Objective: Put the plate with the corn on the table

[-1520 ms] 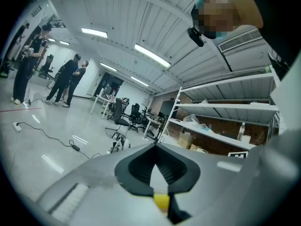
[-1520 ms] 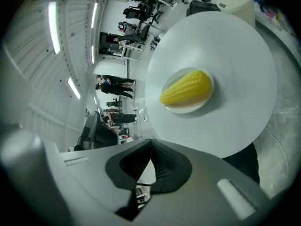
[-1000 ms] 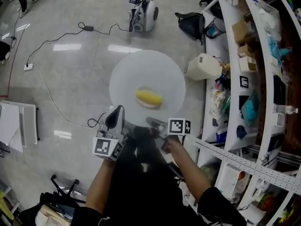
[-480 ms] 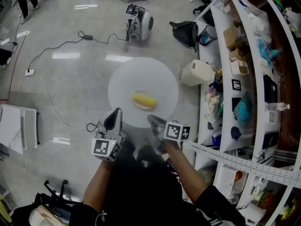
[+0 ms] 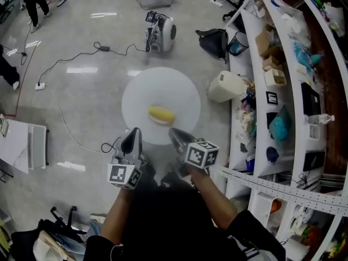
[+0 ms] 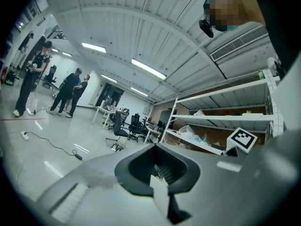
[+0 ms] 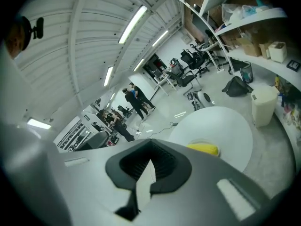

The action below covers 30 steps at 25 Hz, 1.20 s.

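Both grippers held the plate (image 5: 163, 88) by its near rim, level over the grey floor (image 5: 81, 102). The left gripper (image 5: 132, 137) had its fingers closed on the rim at the plate's near-left edge. In the left gripper view, the two dark pads (image 6: 141, 166) met on a thin white sliver of that rim. The right gripper (image 5: 175, 136) gripped the near-right edge in the same way. In the right gripper view its jaws pinched a white strip of rim, and the rest of the plate spread out beyond and to the right of the fingertips.

The corn (image 5: 161, 113) lay on the plate just past both sets of fingertips, between the two grippers and a little nearer the right one. From the right gripper it showed as a yellow lump right above the upper jaw.

Each gripper's marker cube sat behind its fingers, toward the person: the left cube (image 5: 124, 175) and the right cube (image 5: 202, 154), with the forearms trailing back from them.

To the right of the right fingers stood white shelves (image 5: 255, 64) crowded with boxes and small goods. A pale jug (image 5: 226, 86) sat on the floor at their foot, just beside the plate's right edge. Well beyond the fingertips were a small white machine (image 5: 161, 28) and a black bag (image 5: 213, 38). A cable (image 5: 60, 53) ran across the floor to the left of the left fingers.
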Tool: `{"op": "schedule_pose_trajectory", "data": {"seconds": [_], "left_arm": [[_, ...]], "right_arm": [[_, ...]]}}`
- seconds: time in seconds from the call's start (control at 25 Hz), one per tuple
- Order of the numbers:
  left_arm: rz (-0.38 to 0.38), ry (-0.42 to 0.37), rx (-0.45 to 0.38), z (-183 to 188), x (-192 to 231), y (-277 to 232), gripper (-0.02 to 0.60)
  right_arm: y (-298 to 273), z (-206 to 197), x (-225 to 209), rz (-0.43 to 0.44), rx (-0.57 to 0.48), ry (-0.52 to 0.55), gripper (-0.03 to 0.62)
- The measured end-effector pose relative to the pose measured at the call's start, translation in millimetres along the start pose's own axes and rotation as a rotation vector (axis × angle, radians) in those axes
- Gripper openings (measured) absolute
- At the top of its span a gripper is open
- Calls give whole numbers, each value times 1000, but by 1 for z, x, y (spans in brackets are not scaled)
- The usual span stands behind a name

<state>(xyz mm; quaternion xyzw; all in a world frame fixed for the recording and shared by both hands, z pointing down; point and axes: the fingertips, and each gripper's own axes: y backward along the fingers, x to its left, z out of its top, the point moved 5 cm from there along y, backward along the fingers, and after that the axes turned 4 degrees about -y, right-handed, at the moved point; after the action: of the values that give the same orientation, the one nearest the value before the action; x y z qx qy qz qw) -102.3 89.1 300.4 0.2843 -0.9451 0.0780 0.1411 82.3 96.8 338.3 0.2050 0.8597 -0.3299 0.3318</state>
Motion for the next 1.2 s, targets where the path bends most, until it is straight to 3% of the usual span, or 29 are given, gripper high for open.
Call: {"op": "schedule_pose_trajectory", "data": {"seconds": [0.12,0.32,0.8,1.2], "left_arm": [[18,19,-35,7,-19,6,5],[31,-27,-54,0,-43,21,5],[79,-64,-80,-12,-92,52,5],[79,-104,-83,-17,-105,59,5]], "right_arm": [[15,1,4,18,-32,52,9],[42,-1,11,29,-83,129,9],[88,-13,13,69,-152,214,9],[102,-21,12,91,-173,246,8]]}}
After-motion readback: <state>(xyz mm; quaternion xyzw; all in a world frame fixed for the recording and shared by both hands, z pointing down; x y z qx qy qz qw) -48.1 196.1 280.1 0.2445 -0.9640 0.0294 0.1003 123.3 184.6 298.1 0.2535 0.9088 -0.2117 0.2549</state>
